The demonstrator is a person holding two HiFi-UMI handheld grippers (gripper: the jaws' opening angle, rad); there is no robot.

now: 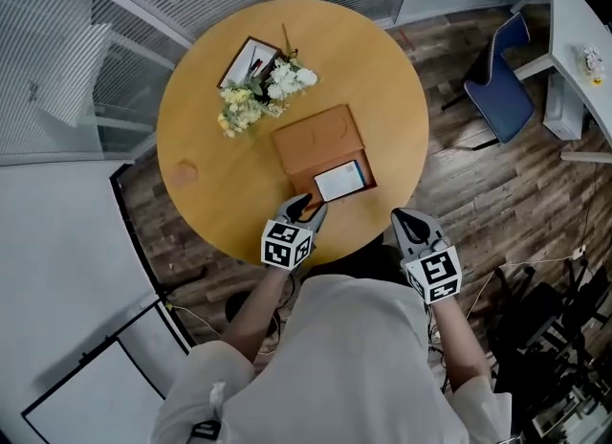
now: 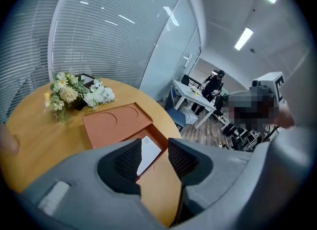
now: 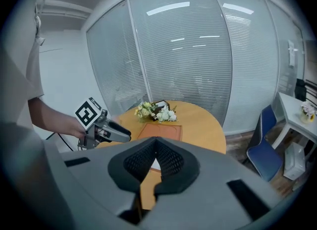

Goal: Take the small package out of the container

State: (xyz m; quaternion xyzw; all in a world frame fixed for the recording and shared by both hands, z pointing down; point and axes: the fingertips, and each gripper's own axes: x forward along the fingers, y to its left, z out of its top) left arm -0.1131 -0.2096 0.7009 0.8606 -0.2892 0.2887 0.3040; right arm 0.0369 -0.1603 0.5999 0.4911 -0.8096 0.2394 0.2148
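The left claw has its jaws apart with nothing pressed between the pads; through the gap the small package shows, a flat white rectangle. From the head view this claw sits at the near left corner of the container, its tips just beside the package (whether they touch the rim cannot be told). The right claw has its jaws drawn together at the tips and carries nothing. It hangs just off the near right edge of the desk, apart from the container.

The container is a flat brown tray lying near the middle of the round wooden desk. Its far part is a raised panel with two shallow round hollows, and its near right part is a sunken compartment where the package lies flat, filling most of that space.

Just beyond the container's far left corner stands a bunch of white and yellow flowers, with a small dark-rimmed card behind it. Far right of the desk, on the wooden floor, stands a blue chair beside a white side table
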